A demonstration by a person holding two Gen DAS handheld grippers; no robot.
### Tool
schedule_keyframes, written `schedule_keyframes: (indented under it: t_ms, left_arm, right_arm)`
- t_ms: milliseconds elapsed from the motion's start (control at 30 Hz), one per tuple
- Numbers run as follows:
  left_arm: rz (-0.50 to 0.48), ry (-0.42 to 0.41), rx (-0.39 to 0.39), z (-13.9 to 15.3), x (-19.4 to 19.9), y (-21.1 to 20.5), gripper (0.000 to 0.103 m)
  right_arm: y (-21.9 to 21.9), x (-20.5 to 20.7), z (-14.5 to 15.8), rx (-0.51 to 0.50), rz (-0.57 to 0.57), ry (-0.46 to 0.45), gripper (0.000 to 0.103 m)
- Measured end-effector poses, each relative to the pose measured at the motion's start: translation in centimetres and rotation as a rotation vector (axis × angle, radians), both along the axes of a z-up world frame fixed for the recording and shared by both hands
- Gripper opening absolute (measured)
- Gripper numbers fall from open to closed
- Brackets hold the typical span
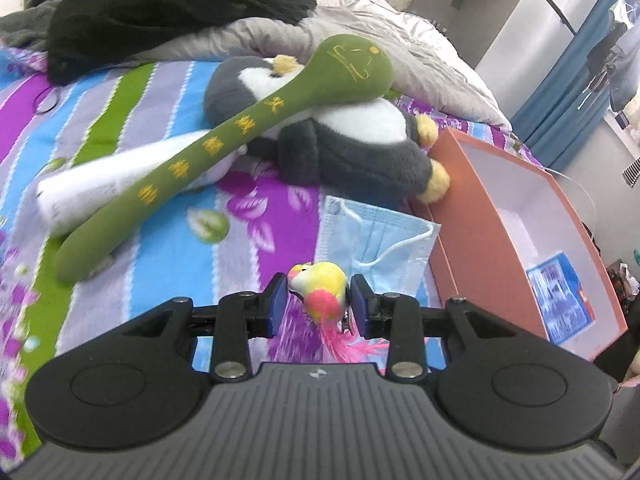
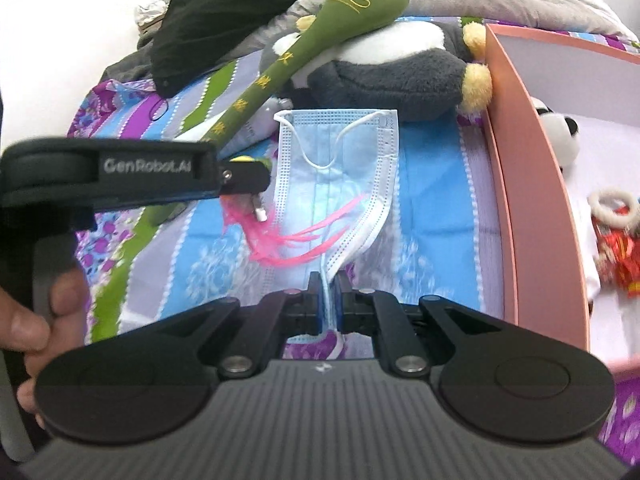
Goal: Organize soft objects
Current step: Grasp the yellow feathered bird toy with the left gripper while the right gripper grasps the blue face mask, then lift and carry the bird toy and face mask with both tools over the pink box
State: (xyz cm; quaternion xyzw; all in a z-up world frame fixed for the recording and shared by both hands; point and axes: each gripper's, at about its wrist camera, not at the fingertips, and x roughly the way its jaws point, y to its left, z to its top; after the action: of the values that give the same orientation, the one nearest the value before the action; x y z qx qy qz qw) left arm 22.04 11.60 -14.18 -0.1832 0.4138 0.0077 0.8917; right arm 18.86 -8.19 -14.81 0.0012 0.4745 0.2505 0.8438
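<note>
My left gripper (image 1: 319, 295) is shut on a small yellow and pink plush bird (image 1: 322, 288) with pink feathers trailing below; the right wrist view shows that left gripper (image 2: 256, 184) from the side, above the bedspread. My right gripper (image 2: 329, 294) is shut on the near edge of a blue face mask (image 2: 340, 168), which hangs forward from the pads; the mask (image 1: 372, 240) also shows past the bird. A grey and white penguin plush (image 1: 352, 136) lies beyond, with a long green plush stick (image 1: 224, 136) across it. An open pink box (image 1: 472, 208) stands to the right.
A white tube (image 1: 100, 188) lies under the green stick. Black clothing (image 1: 168, 4) and a grey quilt (image 1: 400, 40) sit at the back. In the box (image 2: 516, 184) lie a panda plush (image 2: 560, 132), a white ring (image 2: 612, 204), a red item (image 2: 620, 256) and a blue packet (image 1: 560, 296). A hand (image 2: 36, 320) holds the left gripper.
</note>
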Motion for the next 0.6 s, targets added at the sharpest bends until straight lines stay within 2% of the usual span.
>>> schedule_keyframes:
  t_ms: [367,600]
  left_arm:
    - [0.039,0.019,0.006,-0.6,-7.6,-0.1,0.040]
    - [0.048,0.020,0.010,-0.5,-10.7,-0.7,0.040]
  right_arm:
    - [-0.8,-5.4,1.0,-0.016,0.025,-0.018,0.009]
    - [-1.6,-7.3,1.9,-0.004,0.026,-0.033,0.009]
